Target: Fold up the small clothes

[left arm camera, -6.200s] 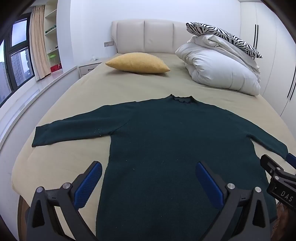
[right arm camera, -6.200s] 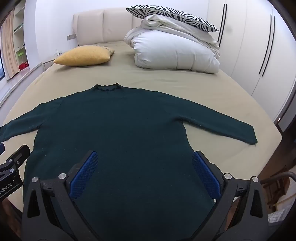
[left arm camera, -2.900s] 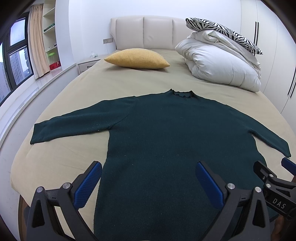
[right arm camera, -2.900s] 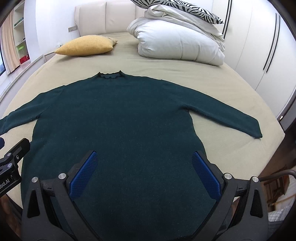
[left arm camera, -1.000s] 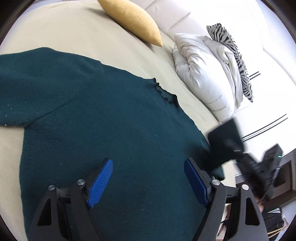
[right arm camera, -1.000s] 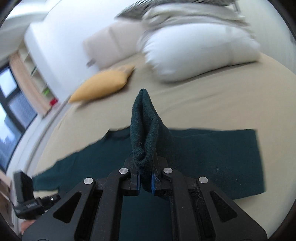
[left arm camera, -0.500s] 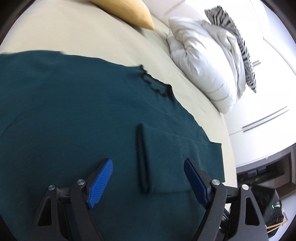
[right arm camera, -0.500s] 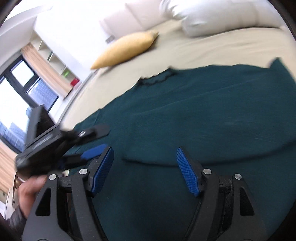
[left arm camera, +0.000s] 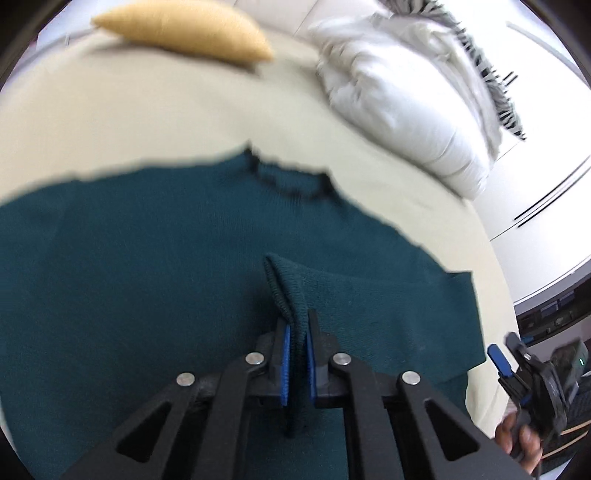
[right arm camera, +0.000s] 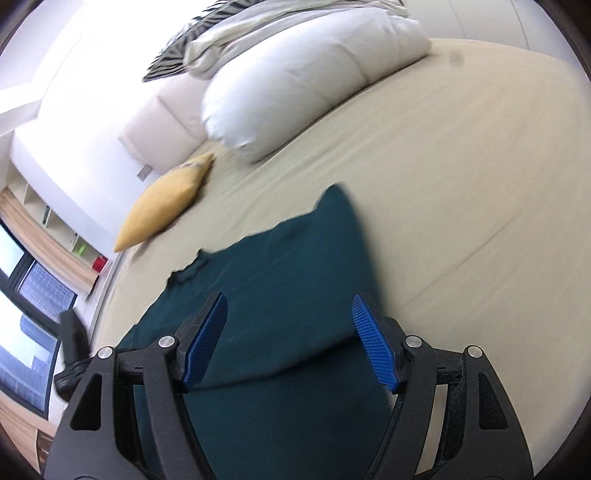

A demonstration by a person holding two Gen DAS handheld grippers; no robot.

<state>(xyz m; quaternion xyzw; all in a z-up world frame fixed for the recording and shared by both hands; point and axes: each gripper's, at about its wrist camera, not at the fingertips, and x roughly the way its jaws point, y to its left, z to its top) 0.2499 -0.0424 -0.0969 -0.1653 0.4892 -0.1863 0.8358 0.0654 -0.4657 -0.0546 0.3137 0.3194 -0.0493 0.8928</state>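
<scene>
**Left gripper has the cuff; right gripper is free**

Your left gripper has its jaws pressed together on the cuff of the right sleeve, which lies folded across the chest of the sweater. The cuff stands up in a narrow ridge between the blue pads, below the collar. Holding it at the very end likely gives you control of the whole sleeve, so you can lay it straight along the body rather than let it bunch.

Your right gripper has its jaws spread wide and empty, hovering over the sweater's right shoulder side, where the fold edge meets the bed. Nothing sits between its pads. It is placed well to pin or smooth that fold, if you want it to.

The sweater lies flat on the bed, collar towards the yellow pillow and the white duvet. The left sleeve appears not yet folded, though its far end is out of view. Motion blur hides the finer creases.
</scene>
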